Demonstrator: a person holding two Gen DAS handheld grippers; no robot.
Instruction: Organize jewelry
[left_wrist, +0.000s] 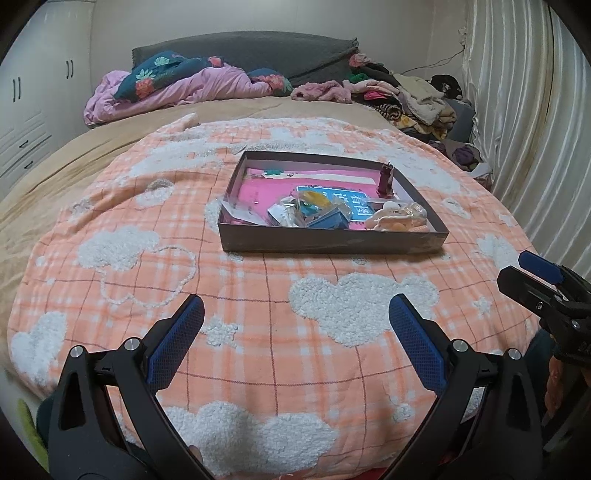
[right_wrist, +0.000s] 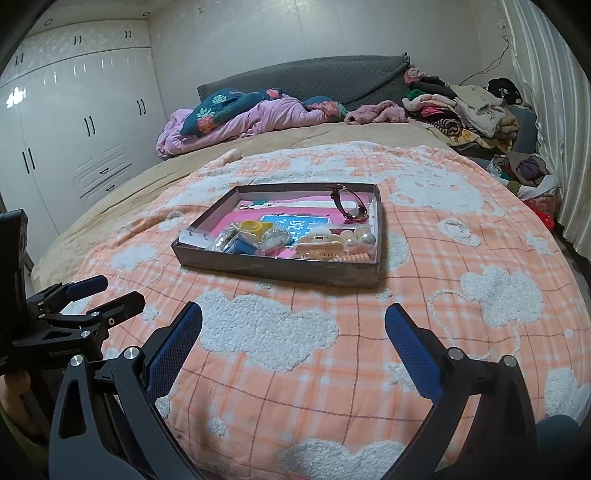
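A shallow dark box (left_wrist: 332, 242) (right_wrist: 273, 267) lies on the orange plaid blanket, its inside pink. It holds a dark red watch (left_wrist: 386, 181) (right_wrist: 351, 206), a cream hair claw (left_wrist: 388, 219) (right_wrist: 321, 240), pearl pieces (right_wrist: 360, 240), a yellow ring-shaped piece (right_wrist: 253, 226) and clear packets with blue cards (left_wrist: 314, 212) (right_wrist: 243, 240). My left gripper (left_wrist: 295, 325) hovers open well short of the box, nothing between its fingers. My right gripper (right_wrist: 293, 328) is likewise open and empty, near the blanket's front; it also shows in the left wrist view (left_wrist: 543, 273).
The blanket (left_wrist: 258, 295) (right_wrist: 443, 295) covers a wide tan bed. Pink bedding and flowered pillows (left_wrist: 177, 85) (right_wrist: 236, 114) lie at the headboard, a clothes pile (left_wrist: 413, 99) (right_wrist: 476, 107) at the far right. White wardrobes (right_wrist: 74, 129) stand left, curtains (left_wrist: 524, 110) right.
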